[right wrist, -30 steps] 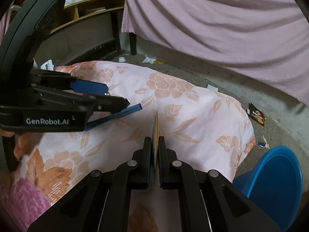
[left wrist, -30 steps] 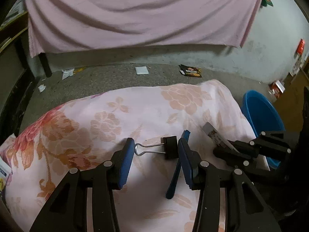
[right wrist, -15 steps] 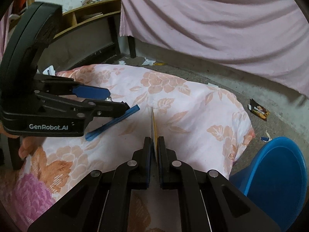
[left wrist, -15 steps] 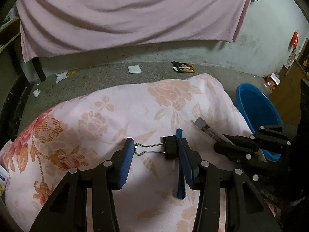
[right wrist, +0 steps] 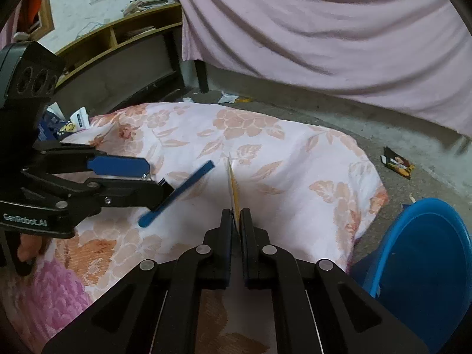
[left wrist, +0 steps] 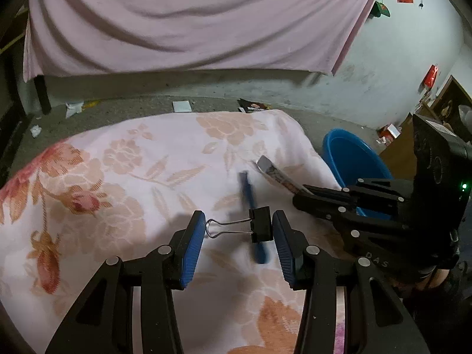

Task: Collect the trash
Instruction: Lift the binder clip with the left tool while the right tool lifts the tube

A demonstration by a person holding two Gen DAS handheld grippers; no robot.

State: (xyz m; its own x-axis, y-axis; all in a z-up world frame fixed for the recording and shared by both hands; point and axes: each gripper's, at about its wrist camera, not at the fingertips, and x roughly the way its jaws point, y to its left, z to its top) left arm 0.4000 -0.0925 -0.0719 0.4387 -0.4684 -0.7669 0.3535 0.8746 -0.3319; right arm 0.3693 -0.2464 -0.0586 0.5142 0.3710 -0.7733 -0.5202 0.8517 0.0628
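My left gripper (left wrist: 234,230) is closed on a black binder clip (left wrist: 261,224), whose wire handle (left wrist: 227,226) touches the left pad. A blue strip (left wrist: 250,206) hangs from the clip over the floral blanket (left wrist: 132,183). It also shows in the right wrist view (right wrist: 177,194), beside the left gripper (right wrist: 147,177). My right gripper (right wrist: 235,221) is shut on a thin flat wrapper (right wrist: 233,185), seen edge-on. In the left wrist view the wrapper (left wrist: 277,174) sticks out of the right gripper (left wrist: 298,197).
A blue plastic basin (right wrist: 419,259) stands on the floor right of the blanket, also in the left wrist view (left wrist: 351,156). A snack packet (right wrist: 396,162), white paper scraps (left wrist: 181,106) and other litter lie on the concrete floor. A pink sheet (left wrist: 191,20) hangs behind.
Both grippers have risen and moved back. The blue strip has swung and is blurred. The basin shows more fully.
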